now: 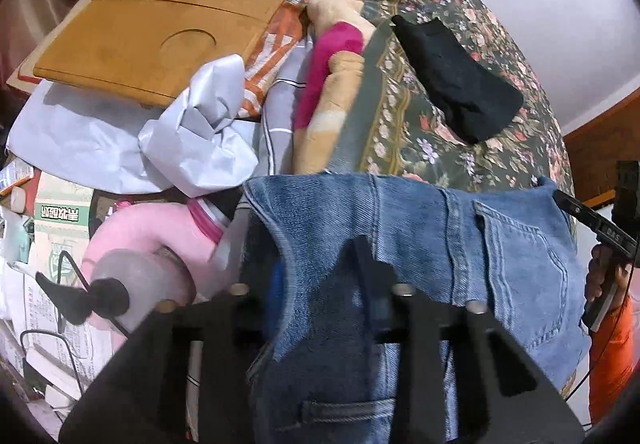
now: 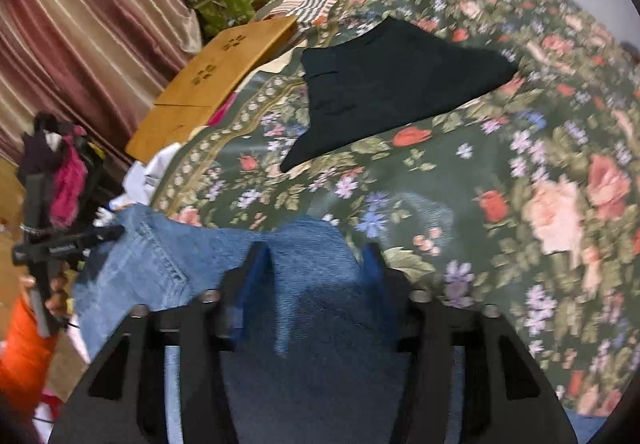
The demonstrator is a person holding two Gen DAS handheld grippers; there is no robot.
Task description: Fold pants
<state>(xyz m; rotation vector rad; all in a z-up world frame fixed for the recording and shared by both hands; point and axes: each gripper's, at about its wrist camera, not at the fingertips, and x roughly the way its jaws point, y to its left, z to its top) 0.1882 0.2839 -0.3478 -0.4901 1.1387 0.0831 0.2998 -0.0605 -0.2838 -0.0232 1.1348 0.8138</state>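
Blue denim pants point(image 1: 460, 236) hang stretched between my two grippers above the near edge of the bed. My left gripper point(image 1: 316, 264) is shut on one end of the pants' top edge; a back pocket point(image 1: 524, 256) faces me. My right gripper point(image 2: 316, 256) is shut on the other end of the pants point(image 2: 304, 276). Each gripper shows in the other's view, the right one point(image 1: 576, 212) at the far right, the left one point(image 2: 108, 234) at the far left. The fingertips are buried in denim.
The bed has a dark green floral cover point(image 2: 520, 184). A folded black garment point(image 2: 384, 84) lies on it. A wooden lap tray point(image 1: 160, 24), crumpled grey paper point(image 1: 192, 132), a pink plush point(image 1: 148, 240) and boxes crowd the left side. A striped curtain point(image 2: 80, 36) hangs behind.
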